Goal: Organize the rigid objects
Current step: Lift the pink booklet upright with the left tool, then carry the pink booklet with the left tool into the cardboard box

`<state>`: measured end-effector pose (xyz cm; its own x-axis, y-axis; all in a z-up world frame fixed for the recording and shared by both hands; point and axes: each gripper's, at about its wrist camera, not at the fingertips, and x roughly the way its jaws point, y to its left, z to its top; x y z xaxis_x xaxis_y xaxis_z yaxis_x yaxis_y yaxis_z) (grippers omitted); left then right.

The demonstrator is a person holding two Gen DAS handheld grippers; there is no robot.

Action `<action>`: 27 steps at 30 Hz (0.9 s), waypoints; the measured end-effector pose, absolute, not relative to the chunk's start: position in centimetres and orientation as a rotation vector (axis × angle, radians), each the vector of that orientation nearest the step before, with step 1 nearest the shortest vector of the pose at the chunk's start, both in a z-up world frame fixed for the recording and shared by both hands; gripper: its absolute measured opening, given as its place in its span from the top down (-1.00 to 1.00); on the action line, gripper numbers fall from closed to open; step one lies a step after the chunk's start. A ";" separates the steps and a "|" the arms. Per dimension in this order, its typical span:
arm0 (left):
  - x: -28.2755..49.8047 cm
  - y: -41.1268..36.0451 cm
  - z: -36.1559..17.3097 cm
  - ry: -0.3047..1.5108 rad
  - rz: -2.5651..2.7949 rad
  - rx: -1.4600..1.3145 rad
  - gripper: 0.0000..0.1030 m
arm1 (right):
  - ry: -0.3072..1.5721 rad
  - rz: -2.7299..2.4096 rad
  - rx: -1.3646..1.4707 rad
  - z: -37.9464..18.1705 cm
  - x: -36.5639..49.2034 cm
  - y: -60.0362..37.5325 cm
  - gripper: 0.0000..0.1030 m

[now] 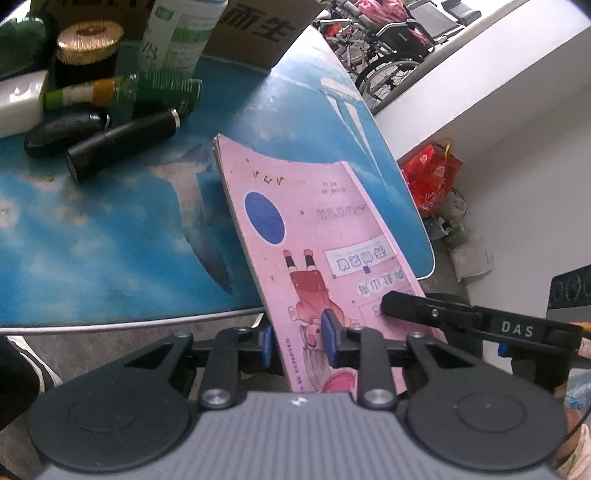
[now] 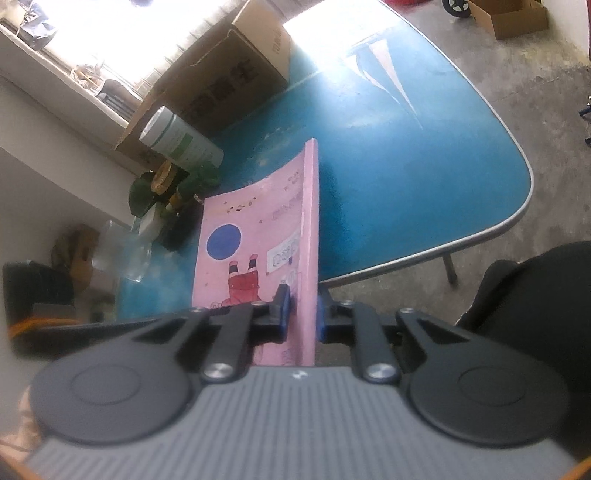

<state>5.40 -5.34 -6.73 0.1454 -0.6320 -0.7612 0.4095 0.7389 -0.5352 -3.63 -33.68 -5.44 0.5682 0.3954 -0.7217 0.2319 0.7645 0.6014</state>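
A pink booklet (image 1: 295, 221) with a blue circle and a cartoon figure on its cover is held at its near end by both grippers. It slants up from the blue table (image 1: 92, 240). My left gripper (image 1: 297, 338) is shut on its near left part, blue pads pressed on cover and back. One black finger (image 1: 406, 304) of the right gripper lies on the cover's near right corner. In the right wrist view my right gripper (image 2: 302, 314) is shut on the booklet (image 2: 258, 221) along its spine edge. The booklet bows slightly, its far end low over the table (image 2: 406, 166).
Clutter sits at the table's far left: a black tube (image 1: 122, 144), a gold-capped jar (image 1: 88, 44), a white-green canister (image 1: 181, 33), a lying green bottle (image 1: 122, 92) and a cardboard box (image 1: 258, 29). Wheelchairs (image 1: 391, 37) and a red bag (image 1: 428, 177) stand beyond the table edge. A black chair (image 2: 535, 295) is near right.
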 end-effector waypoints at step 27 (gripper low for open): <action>4.4 -4.9 -1.7 1.036 -0.775 -0.204 0.48 | 0.837 0.124 0.604 0.4 -6.4 -33.2 0.76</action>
<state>4.43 -4.93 -1.69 0.2762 -0.6629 -0.6959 0.4797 0.7225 -0.4979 -6.44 -33.24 0.45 0.6728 0.3337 -0.6603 0.1282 0.8265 0.5482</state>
